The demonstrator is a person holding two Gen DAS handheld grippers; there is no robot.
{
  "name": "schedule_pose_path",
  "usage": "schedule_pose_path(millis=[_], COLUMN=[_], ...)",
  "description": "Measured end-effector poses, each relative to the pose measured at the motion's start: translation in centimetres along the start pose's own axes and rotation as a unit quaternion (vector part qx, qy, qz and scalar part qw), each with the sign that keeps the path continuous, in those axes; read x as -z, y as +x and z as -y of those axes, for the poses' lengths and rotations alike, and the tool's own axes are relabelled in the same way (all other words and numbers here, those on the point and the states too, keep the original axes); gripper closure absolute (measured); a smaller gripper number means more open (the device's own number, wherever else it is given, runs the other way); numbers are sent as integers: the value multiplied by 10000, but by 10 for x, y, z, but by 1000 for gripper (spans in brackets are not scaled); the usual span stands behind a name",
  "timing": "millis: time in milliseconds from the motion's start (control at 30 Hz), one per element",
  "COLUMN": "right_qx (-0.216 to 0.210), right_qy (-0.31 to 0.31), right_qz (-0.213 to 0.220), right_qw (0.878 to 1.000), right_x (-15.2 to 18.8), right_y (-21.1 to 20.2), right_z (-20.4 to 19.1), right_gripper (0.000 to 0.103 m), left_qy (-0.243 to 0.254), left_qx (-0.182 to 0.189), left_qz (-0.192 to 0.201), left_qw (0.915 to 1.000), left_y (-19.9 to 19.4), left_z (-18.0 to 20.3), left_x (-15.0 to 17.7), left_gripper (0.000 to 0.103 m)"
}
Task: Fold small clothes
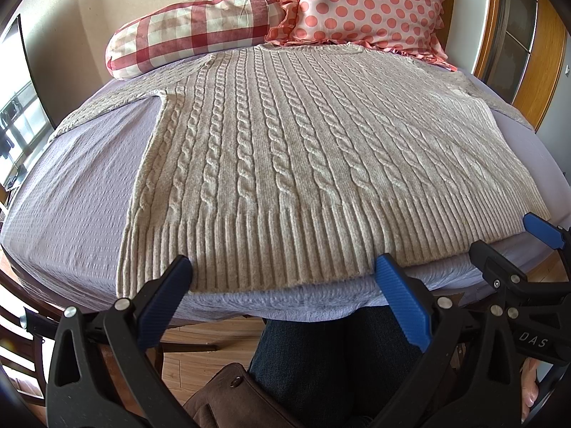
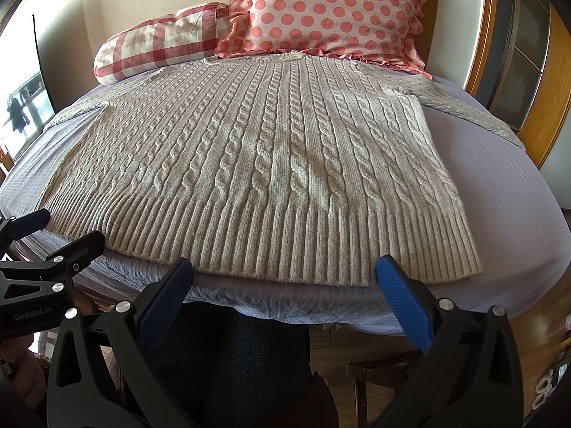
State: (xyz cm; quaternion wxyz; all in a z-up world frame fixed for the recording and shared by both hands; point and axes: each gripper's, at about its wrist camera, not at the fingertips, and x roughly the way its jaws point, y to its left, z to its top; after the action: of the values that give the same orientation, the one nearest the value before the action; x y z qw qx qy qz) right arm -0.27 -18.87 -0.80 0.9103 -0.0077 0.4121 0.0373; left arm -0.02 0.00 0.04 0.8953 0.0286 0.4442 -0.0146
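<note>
The sweater (image 1: 285, 164) is lying flat, hem toward six o'clock, so the left gripper (image 1: 283, 278) and right gripper (image 2: 285, 278), both spread and empty, are hovering at its ribbing.

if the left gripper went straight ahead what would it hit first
Probably the sweater's ribbed hem, right past the open left gripper; height over the bed is unclear, so it might skim over it.
</note>
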Motion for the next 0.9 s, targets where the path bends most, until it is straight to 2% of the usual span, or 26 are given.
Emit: schedule_pose_path(millis=[567,733,800,867,900], right_qx=[-4,-207,-371,-433,-408], right_qy=[0,-199,-229,44,324], right_qz=[22,302,407,545,671], right_qw=[10000,9991,9982,9976,9964], right_x=[-1,-3,-9,-19,-28], right_y=[-4,-7,-9,-13,-17], right_z=[-6,-10,-1,20,44], right_gripper=[1,1,1,1,1], left_qy=[-2,22,87,160,183], left_qx=[-1,-28,-16,67,170], left_qz=[13,53,80,58,36], left_qw=[10000,10000,9999,9998,9997], left_y=[0,-1,-2,-1,0], left_z=[0,1,1,0,-4], left_x=[0,-1,0,-2,-5], left_gripper=[2,2,2,2,2])
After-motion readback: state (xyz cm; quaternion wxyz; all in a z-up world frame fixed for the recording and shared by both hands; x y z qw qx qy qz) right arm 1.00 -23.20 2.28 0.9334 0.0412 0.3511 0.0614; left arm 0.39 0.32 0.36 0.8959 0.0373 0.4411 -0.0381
